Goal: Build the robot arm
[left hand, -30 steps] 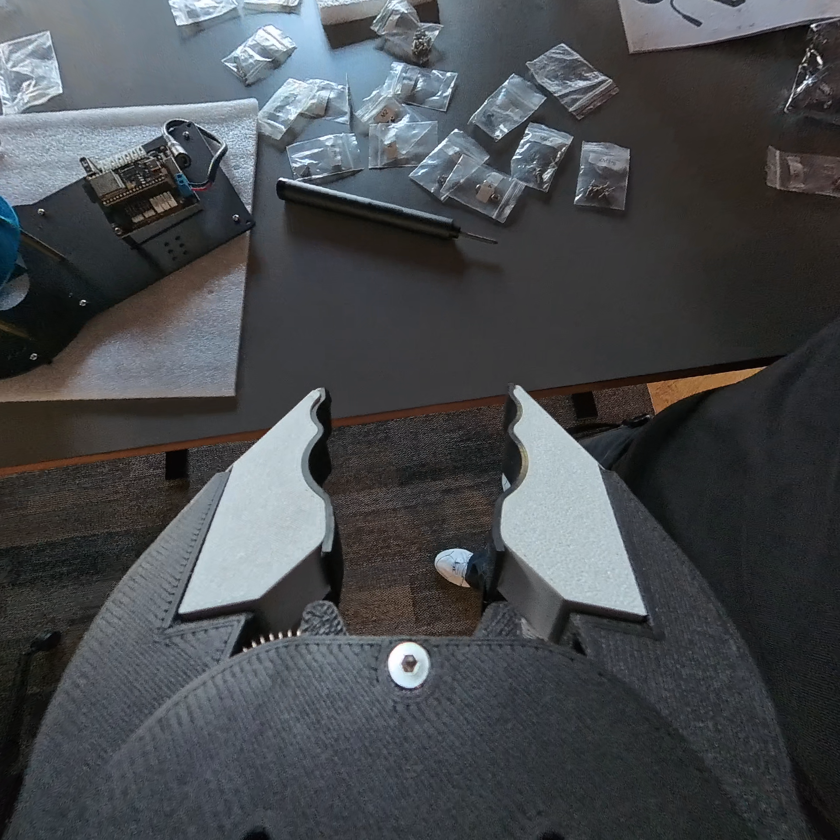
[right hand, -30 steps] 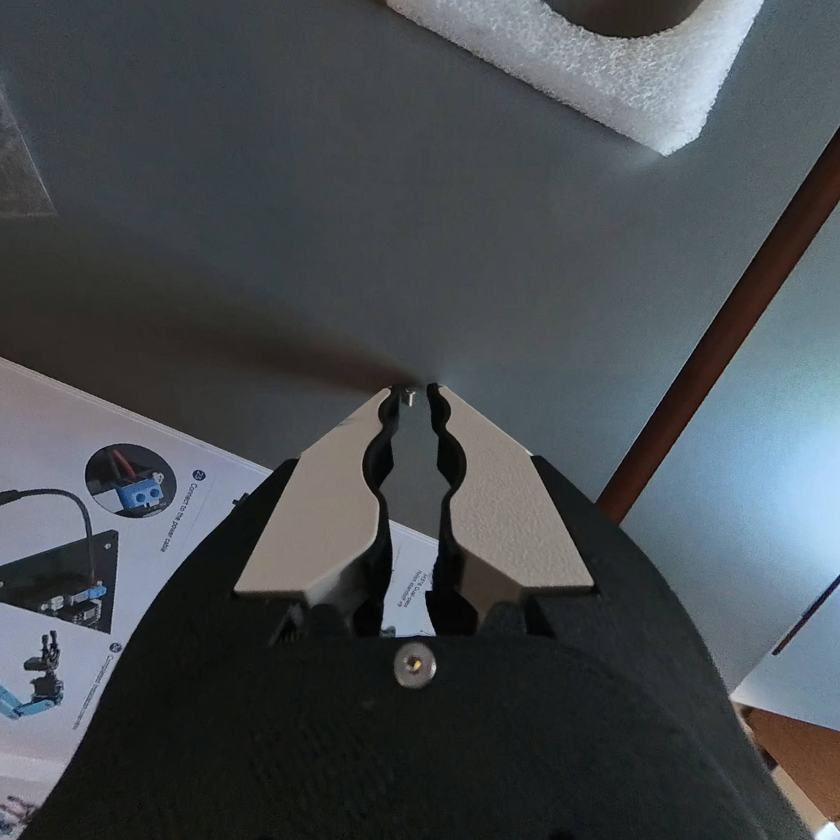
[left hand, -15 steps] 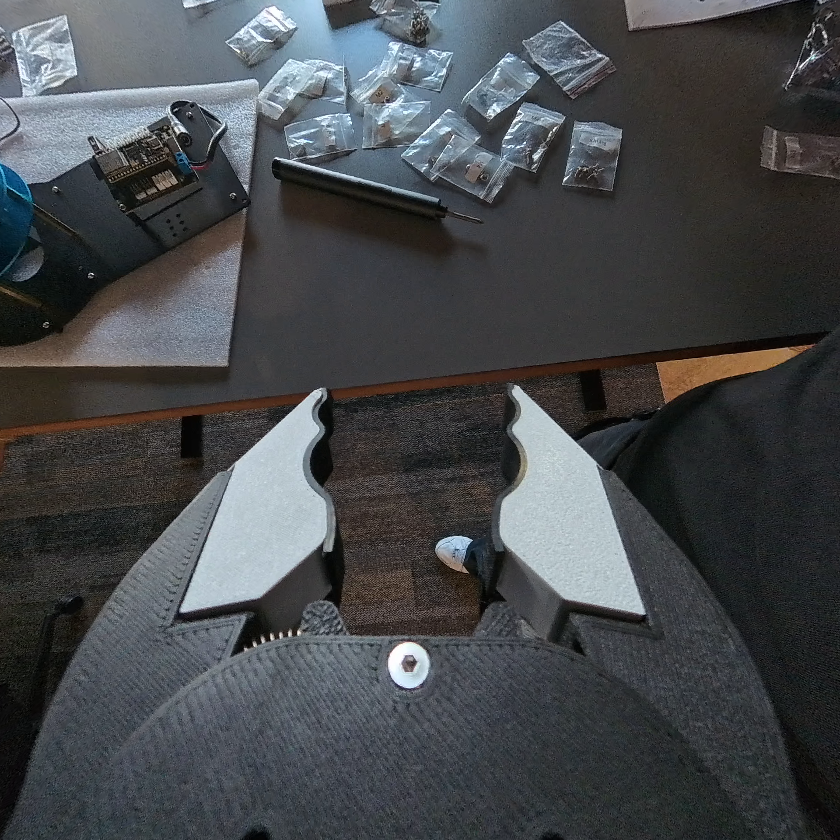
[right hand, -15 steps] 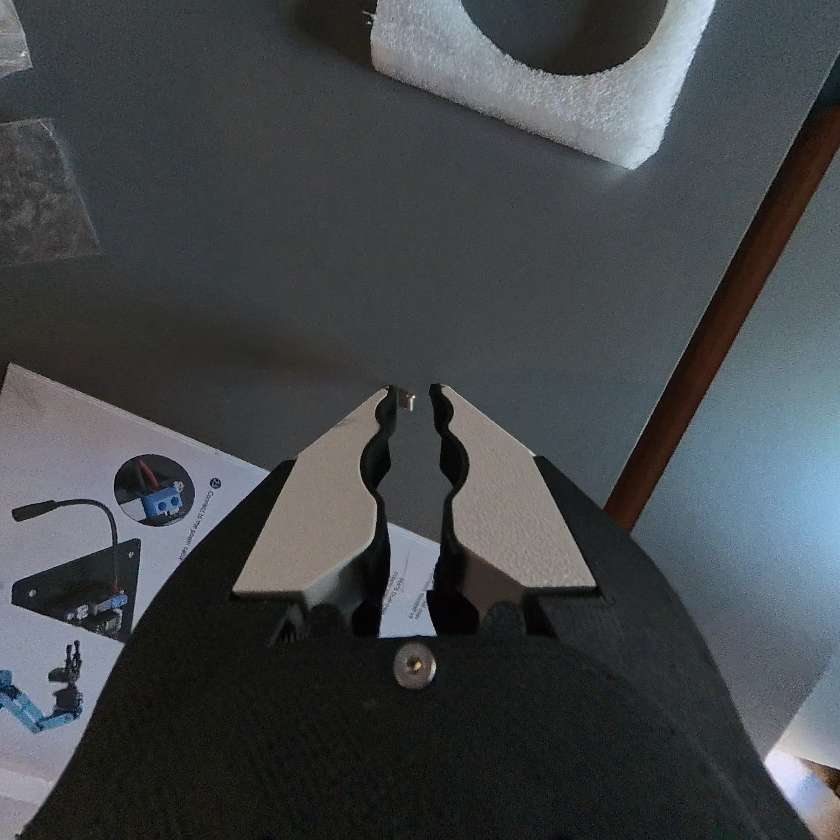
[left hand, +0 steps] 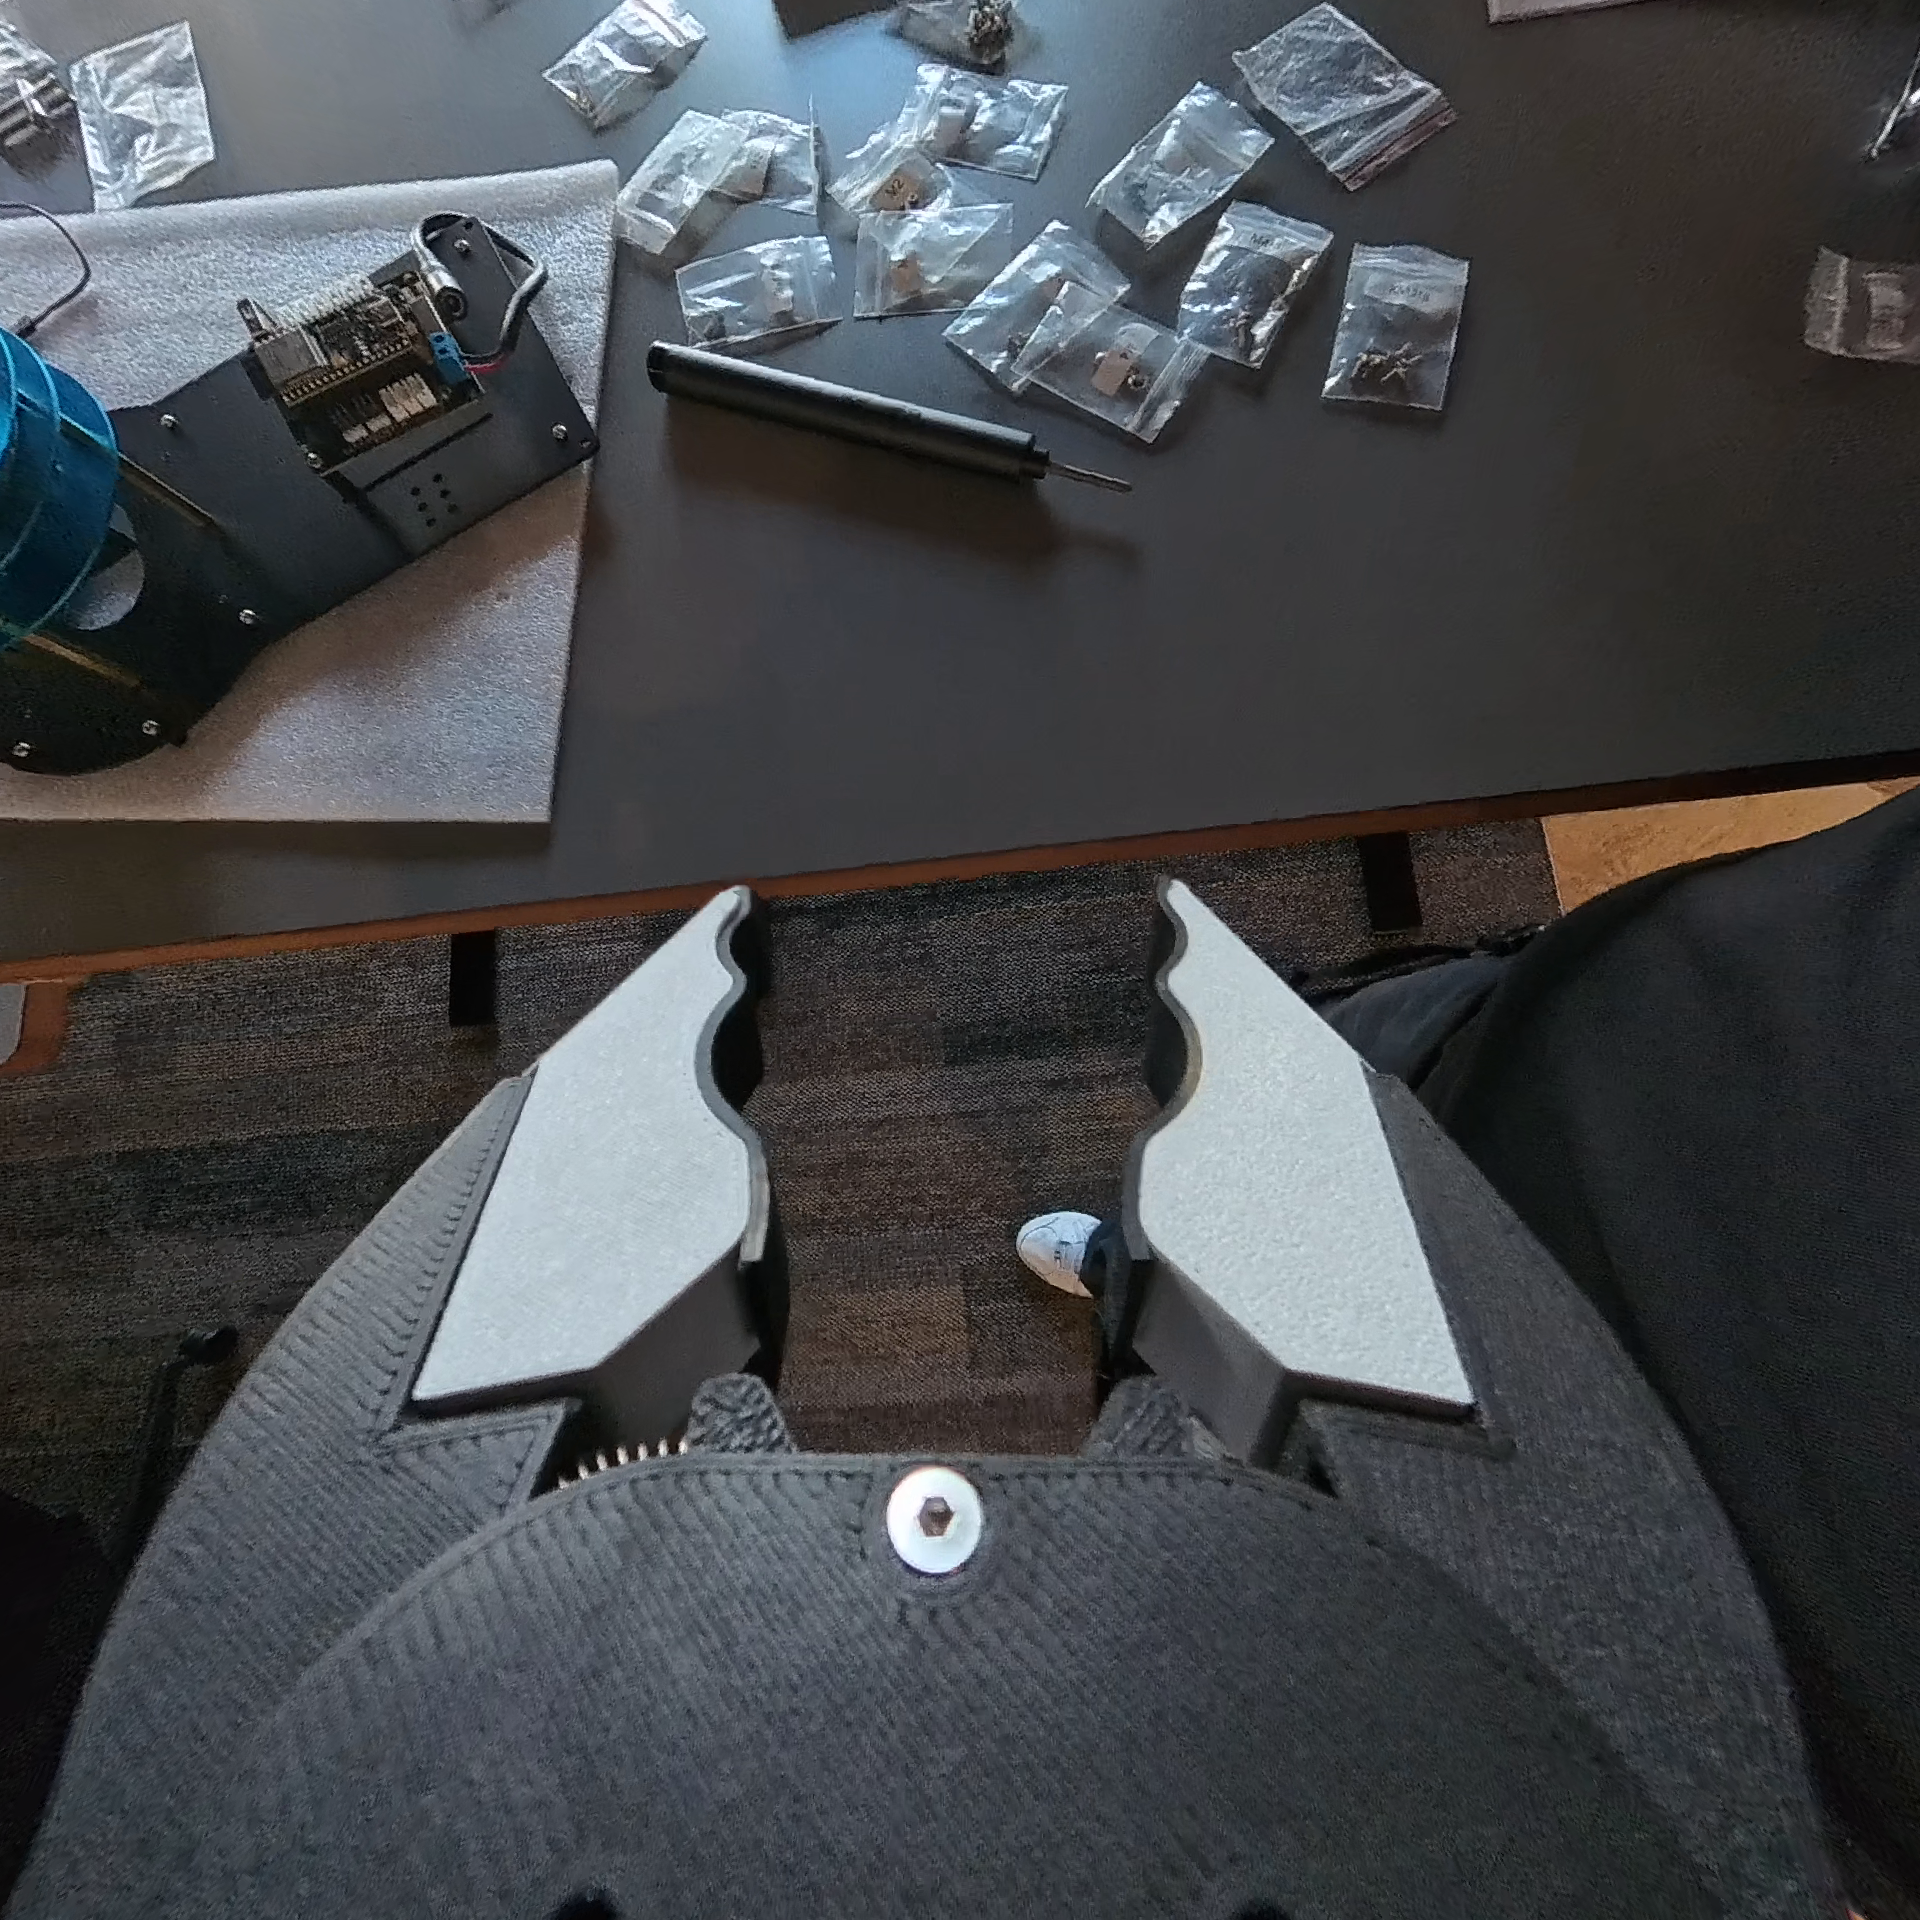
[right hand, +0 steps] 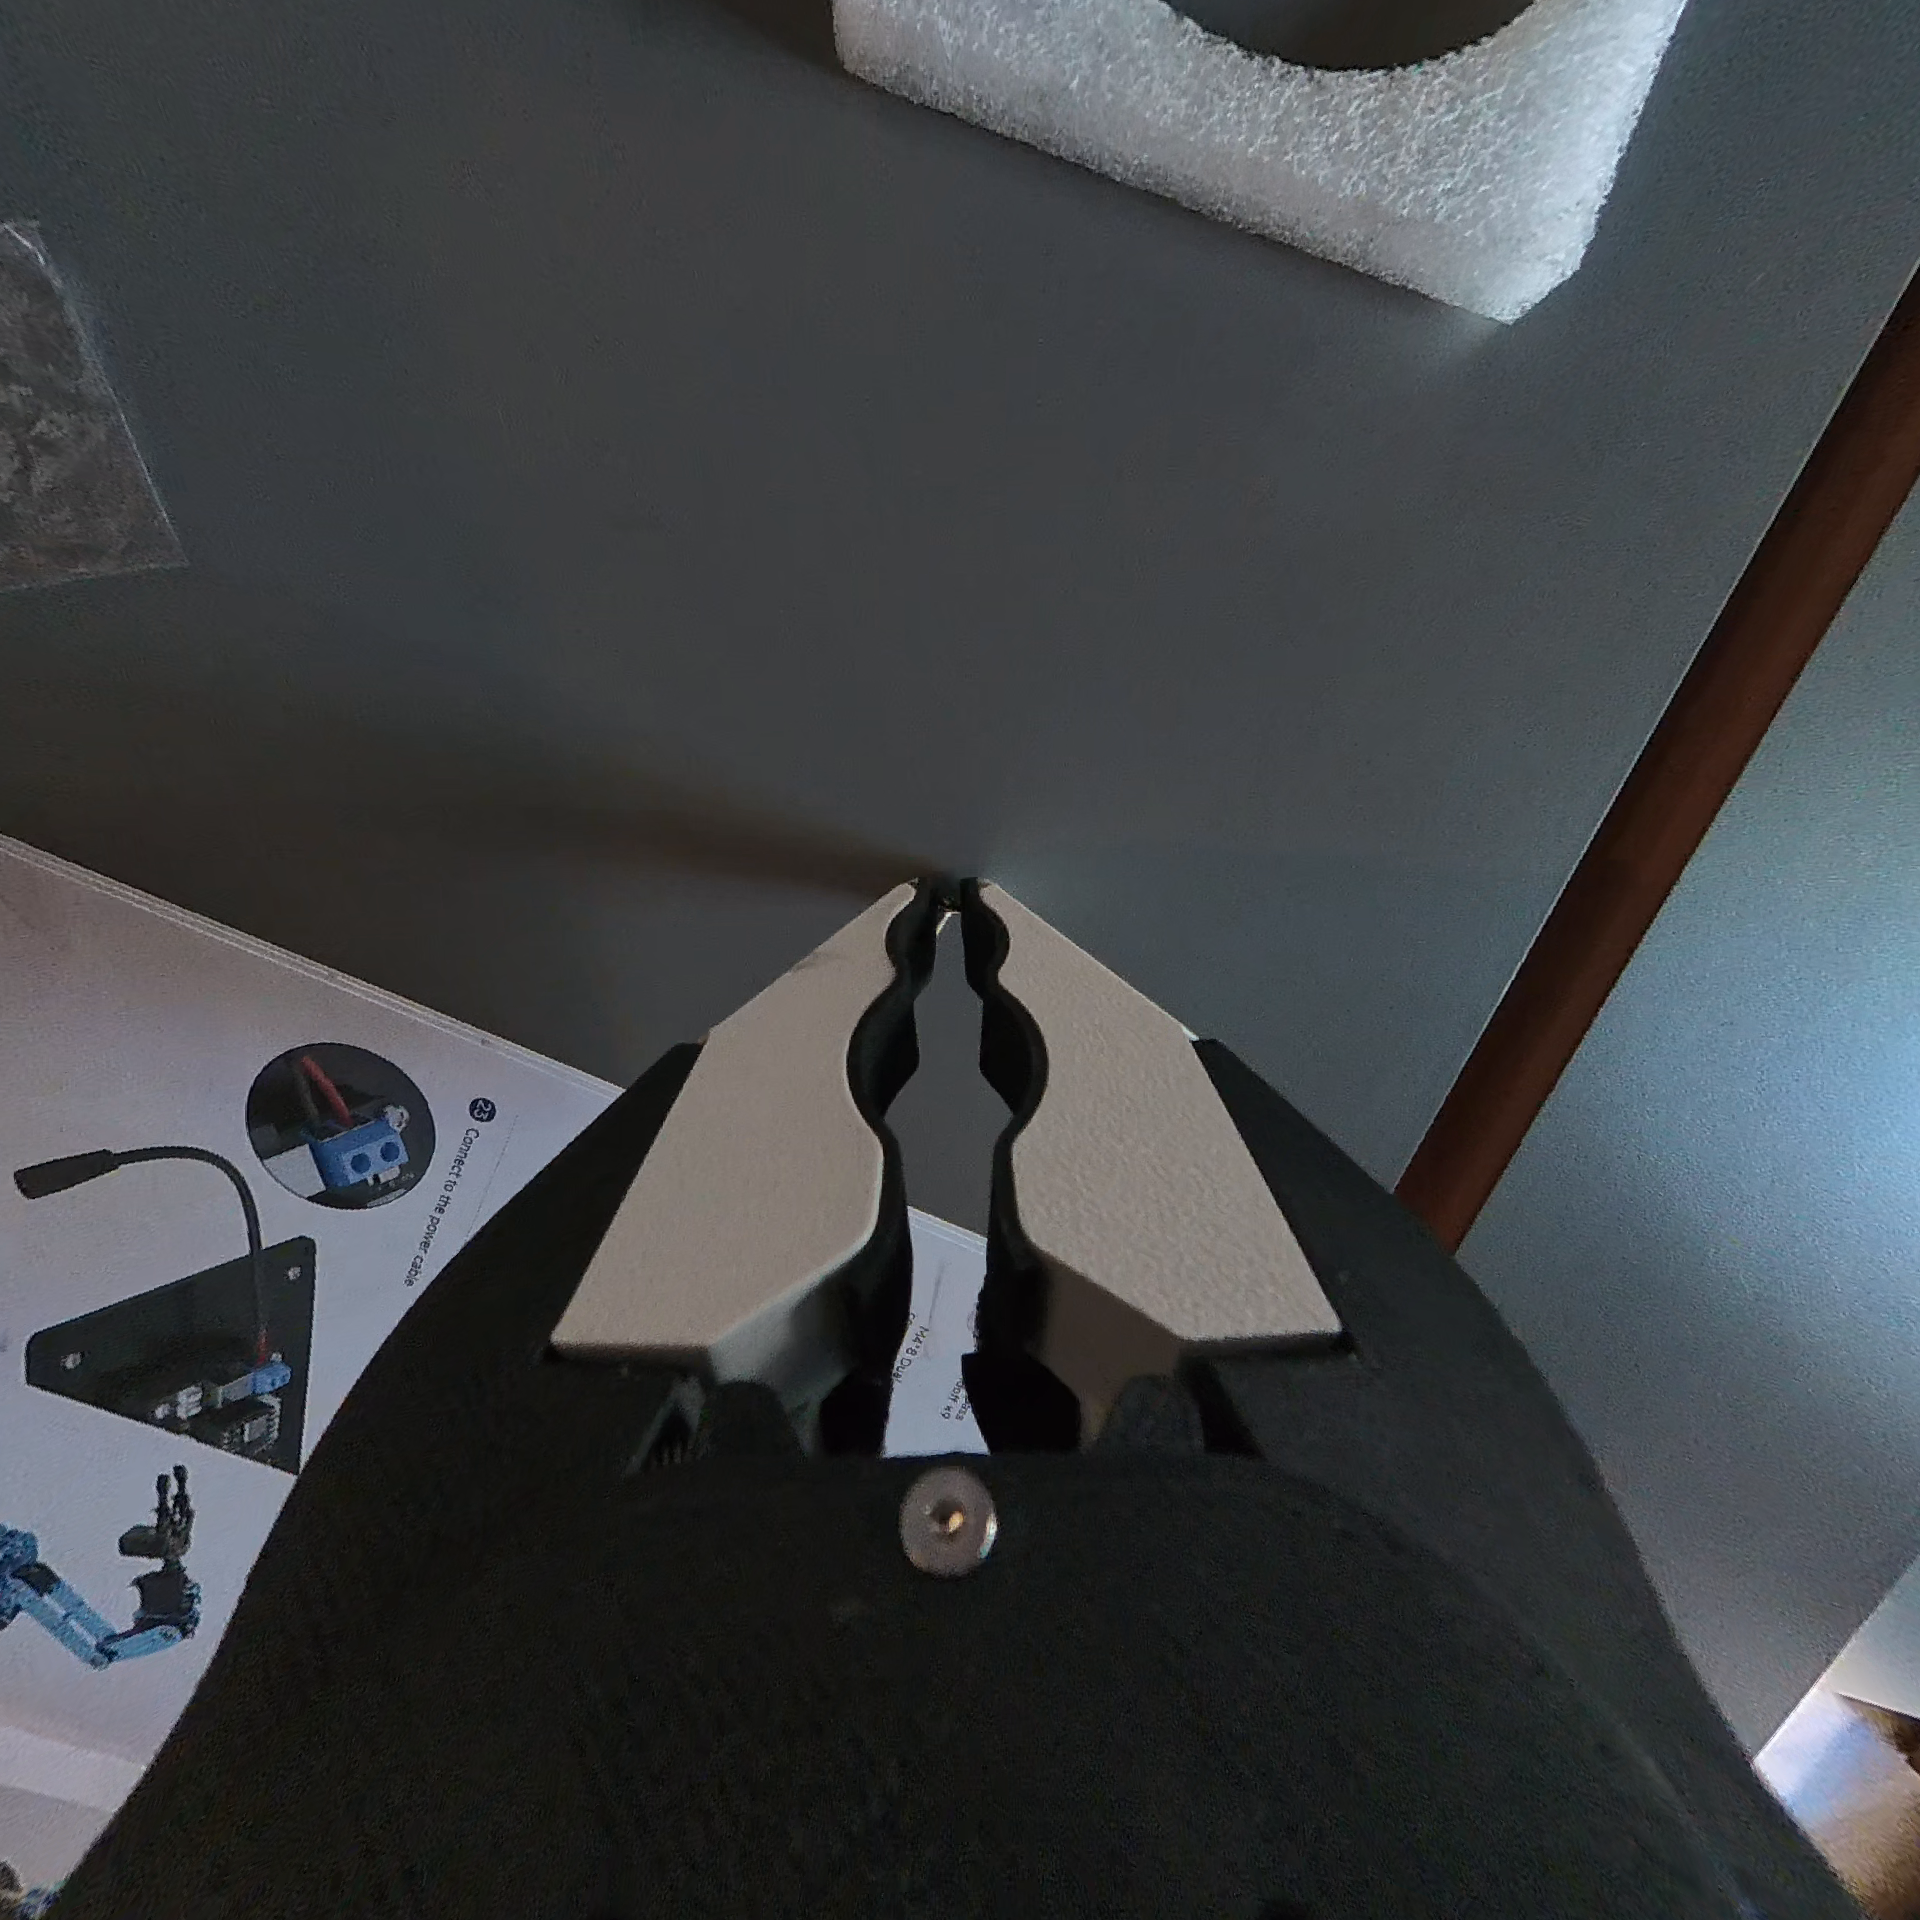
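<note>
The left tongs (left hand: 956, 906) hung with their grey fingers wide apart and nothing between them, over the dark carpeted floor (left hand: 260, 1091) just short of the near edge of the black desk (left hand: 1143, 675). Beyond that edge, nearest of the things on the desk, lay a slim black cylindrical driver with a thin metal tip (left hand: 842, 410), and past it a scatter of small clear plastic bags of hardware (left hand: 1081, 312). To the left a grey foam sheet (left hand: 416, 675) carried a black metal plate (left hand: 208, 520) with a green circuit board (left hand: 353, 358) mounted on it, beside a translucent blue round part (left hand: 42, 478). A person's dark-clothed leg (left hand: 1714, 1143) and white shoe (left hand: 1055, 1252) showed at right.

The right tongs (right hand: 941, 902) were drawn almost together, their tips pinched on a tiny silvery metal piece (right hand: 943, 914), too small to identify, held close above the bare desk top. A white printed instruction sheet (right hand: 208, 1039) lay just beside and partly under them at left, a white foam block with a round cut-out (right hand: 1247, 135) sat well apart ahead, and a clear bag (right hand: 62, 436) lay at far left
</note>
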`<state>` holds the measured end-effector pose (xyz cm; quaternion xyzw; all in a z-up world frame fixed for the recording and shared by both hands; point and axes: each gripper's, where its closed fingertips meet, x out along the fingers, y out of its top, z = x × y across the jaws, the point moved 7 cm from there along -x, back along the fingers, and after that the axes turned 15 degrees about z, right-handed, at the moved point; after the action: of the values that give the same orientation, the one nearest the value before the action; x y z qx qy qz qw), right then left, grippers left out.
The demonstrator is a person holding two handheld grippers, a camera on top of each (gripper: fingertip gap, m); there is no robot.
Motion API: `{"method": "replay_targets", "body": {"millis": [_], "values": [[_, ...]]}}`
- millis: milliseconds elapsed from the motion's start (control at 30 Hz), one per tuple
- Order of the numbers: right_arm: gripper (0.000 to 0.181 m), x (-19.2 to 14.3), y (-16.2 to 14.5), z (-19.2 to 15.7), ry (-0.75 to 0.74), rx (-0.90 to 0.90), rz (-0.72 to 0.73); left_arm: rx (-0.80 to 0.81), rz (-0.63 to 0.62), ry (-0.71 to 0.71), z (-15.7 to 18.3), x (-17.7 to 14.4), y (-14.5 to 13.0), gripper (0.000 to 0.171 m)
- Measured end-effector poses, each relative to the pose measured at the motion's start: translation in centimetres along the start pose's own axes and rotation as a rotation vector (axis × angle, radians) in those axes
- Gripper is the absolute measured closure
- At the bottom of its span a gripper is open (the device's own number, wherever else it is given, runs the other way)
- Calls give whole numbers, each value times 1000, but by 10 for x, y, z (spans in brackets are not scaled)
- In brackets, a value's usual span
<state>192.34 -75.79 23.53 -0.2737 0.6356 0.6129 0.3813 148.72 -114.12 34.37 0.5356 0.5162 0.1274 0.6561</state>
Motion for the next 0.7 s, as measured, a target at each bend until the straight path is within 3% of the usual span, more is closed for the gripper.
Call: {"method": "replay_targets", "body": {"millis": [167, 300, 467, 600, 700], "values": [[163, -2, 0, 5, -45, 20, 36, -20, 53, -6, -11, 18, 13, 100], [167, -8, -1, 8, -49, 58, 90, 28, 57, -10, -15, 32, 24, 101], [168, -10, -8, 9, -51, 69, 45, 52, 80, -4, -22, 49, 44, 102], [170, -16, -13, 13, -45, 191, 72, 42, 76, -10, -27, 64, 54, 101], [174, -26, -20, 14, -86, 131, 117, 49, 79, -27, -28, 75, 56, 102]]}}
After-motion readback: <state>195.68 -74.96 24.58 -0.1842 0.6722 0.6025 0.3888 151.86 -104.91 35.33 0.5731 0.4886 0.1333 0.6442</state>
